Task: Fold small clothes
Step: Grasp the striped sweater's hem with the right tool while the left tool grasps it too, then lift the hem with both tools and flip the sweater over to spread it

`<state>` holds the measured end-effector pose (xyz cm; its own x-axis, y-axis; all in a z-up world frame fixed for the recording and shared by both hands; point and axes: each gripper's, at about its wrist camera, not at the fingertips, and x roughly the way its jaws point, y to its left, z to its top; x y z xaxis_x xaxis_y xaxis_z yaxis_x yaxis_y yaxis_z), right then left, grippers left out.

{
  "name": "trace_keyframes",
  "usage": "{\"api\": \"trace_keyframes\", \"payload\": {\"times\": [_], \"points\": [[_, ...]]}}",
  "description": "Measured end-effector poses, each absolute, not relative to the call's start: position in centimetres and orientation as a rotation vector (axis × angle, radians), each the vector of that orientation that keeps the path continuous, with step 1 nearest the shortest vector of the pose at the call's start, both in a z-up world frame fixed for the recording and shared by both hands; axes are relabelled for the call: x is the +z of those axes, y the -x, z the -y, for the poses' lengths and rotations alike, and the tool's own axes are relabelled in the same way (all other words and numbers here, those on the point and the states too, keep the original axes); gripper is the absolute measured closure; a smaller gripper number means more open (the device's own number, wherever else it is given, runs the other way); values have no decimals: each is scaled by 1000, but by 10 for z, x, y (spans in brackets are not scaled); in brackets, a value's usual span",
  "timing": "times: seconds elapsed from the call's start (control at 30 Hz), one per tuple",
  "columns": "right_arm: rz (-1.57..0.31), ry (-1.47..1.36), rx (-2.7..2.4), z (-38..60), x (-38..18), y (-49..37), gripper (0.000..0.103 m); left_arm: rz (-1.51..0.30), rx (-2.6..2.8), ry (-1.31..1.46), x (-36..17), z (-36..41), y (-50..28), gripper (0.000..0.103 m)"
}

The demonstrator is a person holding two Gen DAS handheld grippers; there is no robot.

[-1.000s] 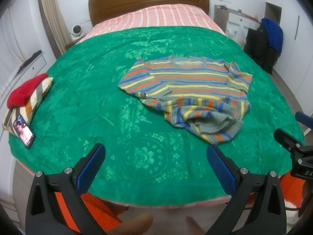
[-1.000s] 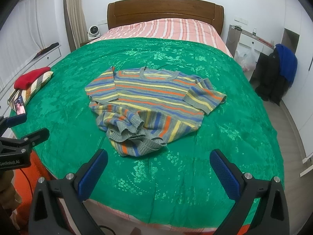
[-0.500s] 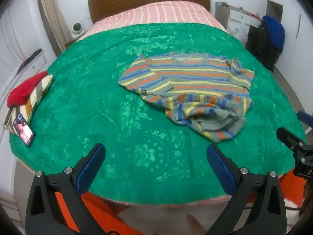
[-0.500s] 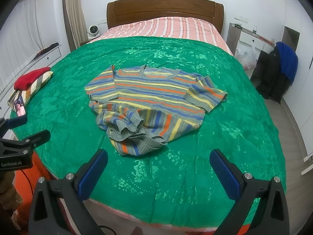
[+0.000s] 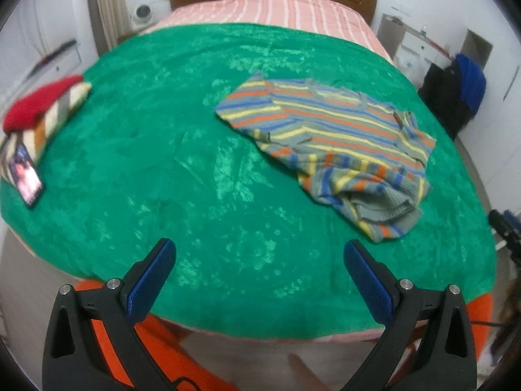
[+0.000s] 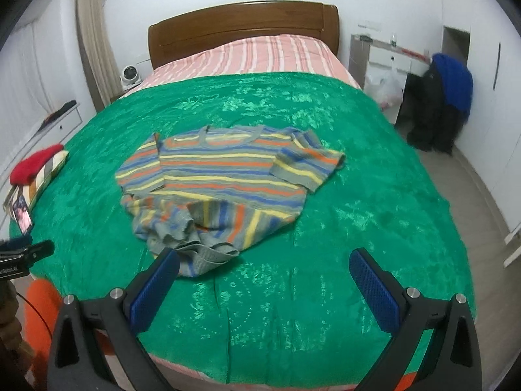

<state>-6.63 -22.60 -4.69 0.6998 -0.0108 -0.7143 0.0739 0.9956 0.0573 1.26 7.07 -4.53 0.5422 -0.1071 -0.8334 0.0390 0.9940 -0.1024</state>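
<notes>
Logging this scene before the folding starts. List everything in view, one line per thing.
striped sweater: one, grey with orange, yellow and blue stripes, mid-bed, hem bunched toward the near edge
green blanket: one, covers most of the bed
striped sheet: one, pink and white, at the bed's head
headboard: one, brown wood
folded pile: one, red on top of striped fabric, bed's left edge
phone: one, screen lit, beside the pile
dark clothes: black and blue, heaped right of the bed
left gripper: blue pads, open, empty
right gripper: blue pads, open, empty
</notes>
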Motion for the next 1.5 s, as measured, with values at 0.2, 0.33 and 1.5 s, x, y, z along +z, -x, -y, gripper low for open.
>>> {"api": "trace_keyframes", "payload": {"times": [0.2, 0.33, 1.5], "points": [[-872, -159, 213, 211, -91, 35, 1, -1003, -161, 86, -50, -58, -11, 0], [-867, -117, 303, 184, -101, -2, 18, -992, -152, 64, -47, -54, -9, 0], [-809, 34, 665, 98, -117, 57, 89, -1238, -585, 567, -125, -38, -82, 100]]}}
